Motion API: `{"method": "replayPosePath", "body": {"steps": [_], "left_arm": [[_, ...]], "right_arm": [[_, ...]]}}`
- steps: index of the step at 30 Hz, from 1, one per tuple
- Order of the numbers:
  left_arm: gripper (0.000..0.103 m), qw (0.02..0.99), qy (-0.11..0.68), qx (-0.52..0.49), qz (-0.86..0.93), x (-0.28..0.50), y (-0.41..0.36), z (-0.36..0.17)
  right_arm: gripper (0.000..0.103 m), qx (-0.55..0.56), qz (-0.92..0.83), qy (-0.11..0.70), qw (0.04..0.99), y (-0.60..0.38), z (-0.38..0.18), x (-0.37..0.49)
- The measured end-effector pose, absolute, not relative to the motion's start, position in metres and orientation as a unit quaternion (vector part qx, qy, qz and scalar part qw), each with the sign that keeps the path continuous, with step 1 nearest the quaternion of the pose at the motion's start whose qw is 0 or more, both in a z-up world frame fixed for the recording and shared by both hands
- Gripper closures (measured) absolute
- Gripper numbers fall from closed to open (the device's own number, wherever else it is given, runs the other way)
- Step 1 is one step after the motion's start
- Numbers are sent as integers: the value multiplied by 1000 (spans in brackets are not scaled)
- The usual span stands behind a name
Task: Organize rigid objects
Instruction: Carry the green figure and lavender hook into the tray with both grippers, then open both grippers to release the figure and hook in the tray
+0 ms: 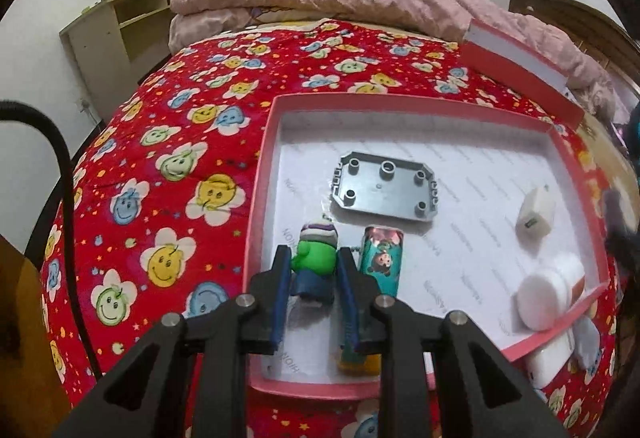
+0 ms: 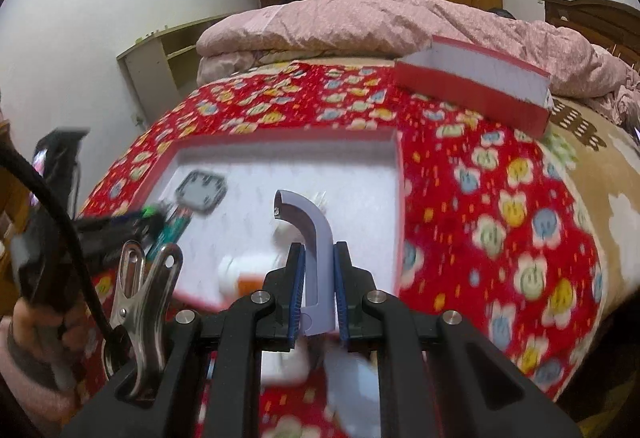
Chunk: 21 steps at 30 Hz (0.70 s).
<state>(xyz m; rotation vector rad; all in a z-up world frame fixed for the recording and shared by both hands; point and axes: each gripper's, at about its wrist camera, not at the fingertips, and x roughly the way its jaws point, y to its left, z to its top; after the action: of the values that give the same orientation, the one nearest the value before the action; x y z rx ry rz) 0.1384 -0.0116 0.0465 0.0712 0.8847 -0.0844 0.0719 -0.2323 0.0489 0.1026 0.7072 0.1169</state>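
Note:
In the left wrist view, my left gripper (image 1: 314, 253) is shut on a green toy figure (image 1: 312, 262) with a striped hat. The figure stands on the floor of the open pink box (image 1: 260, 197), near its front left corner. A teal printed can (image 1: 382, 262) lies just right of it, and a grey studded plate (image 1: 386, 191) lies behind. In the right wrist view, my right gripper (image 2: 320, 249) is shut on a curved lavender plastic piece (image 2: 318, 234), held above the box (image 2: 400, 197) near its right wall. The left gripper (image 2: 152, 217) shows there as a blur at the left.
A white cube plug (image 1: 536, 217) and a white jar (image 1: 548, 290) lie at the box's right side. White items (image 1: 548, 362) rest on the red quilt outside its front right corner. The box lid (image 2: 476, 89) sits behind, by the pink duvet. A metal clip (image 2: 140, 278) hangs on the right gripper.

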Motion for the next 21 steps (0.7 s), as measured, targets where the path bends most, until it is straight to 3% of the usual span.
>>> {"method": "replayPosePath", "body": {"steps": [15, 21], "left_arm": [[77, 904, 424, 43, -31, 135, -11, 45], [64, 903, 424, 50, -45, 134, -18, 45]], "right_arm": [[88, 38, 35, 392, 919, -235, 20, 154], [88, 6, 49, 397, 917, -230, 15, 164]]}}
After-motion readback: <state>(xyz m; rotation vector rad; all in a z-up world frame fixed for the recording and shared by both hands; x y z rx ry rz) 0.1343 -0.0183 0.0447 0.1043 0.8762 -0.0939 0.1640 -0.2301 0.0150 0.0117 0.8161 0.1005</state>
